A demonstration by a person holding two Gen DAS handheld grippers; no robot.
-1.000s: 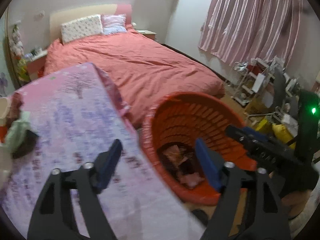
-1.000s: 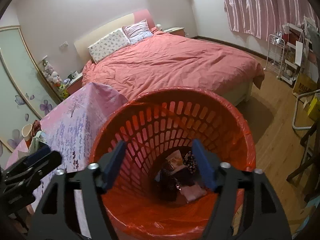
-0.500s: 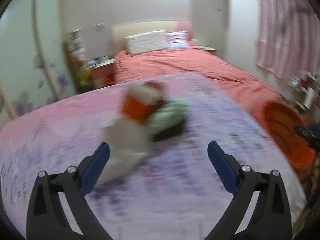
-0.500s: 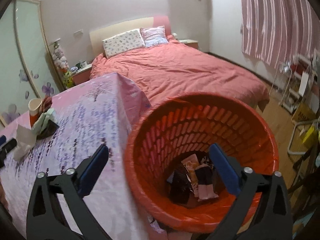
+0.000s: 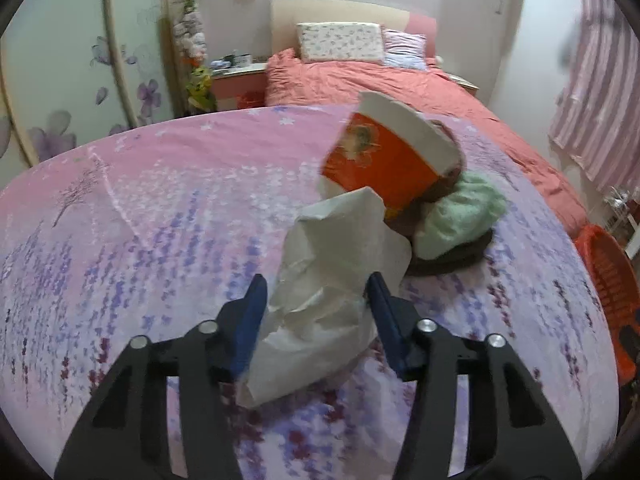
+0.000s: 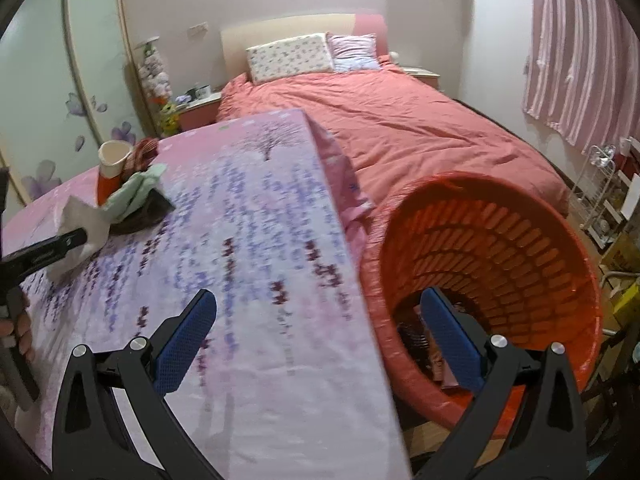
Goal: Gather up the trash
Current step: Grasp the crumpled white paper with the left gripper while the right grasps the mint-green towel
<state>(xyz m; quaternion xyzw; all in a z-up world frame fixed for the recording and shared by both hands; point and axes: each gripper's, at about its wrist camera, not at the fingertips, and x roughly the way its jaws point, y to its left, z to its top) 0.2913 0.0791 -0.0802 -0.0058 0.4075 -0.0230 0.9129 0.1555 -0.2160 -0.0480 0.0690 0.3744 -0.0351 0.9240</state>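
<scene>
White paper: a crumpled white paper (image 5: pixel 332 280) lies on the bench (image 5: pixel 160 200), just in front of the rest of the trash; in the right wrist view it sits at the far left (image 6: pixel 82 220).
Left tool: the left tool (image 5: pixel 316 308) has just been closing, and the crumpled paper sits between its blue pads (image 5: pixel 250 316); both pads appear to lie against the paper's sides, pinching it.
Right tool: the right tool (image 6: pixel 316 332) is spread wide with nothing between its pads, one finger over the bench edge and the other over the basket's mouth.
Cup: an orange paper cup (image 5: pixel 388 156) with a white rim stands tilted behind the paper, touching it.
Cloths: a pale green cloth (image 5: pixel 460 216) rests on a dark brown cloth (image 5: pixel 452 258), just right of the cup.
Basket: an orange slatted plastic basket (image 6: pixel 500 240) lined with an orange bag stands on the floor against the bench's side; some wrappers lie at its bottom, partly hidden by the tool.
Bench cover: pink and lilac flowered cloth.
Bed: a bed (image 6: pixel 400 120) with a salmon cover and two pillows lies beyond the bench.
Person: fingers of a hand (image 6: pixel 20 332) show at the left edge, on the left tool's handle.
</scene>
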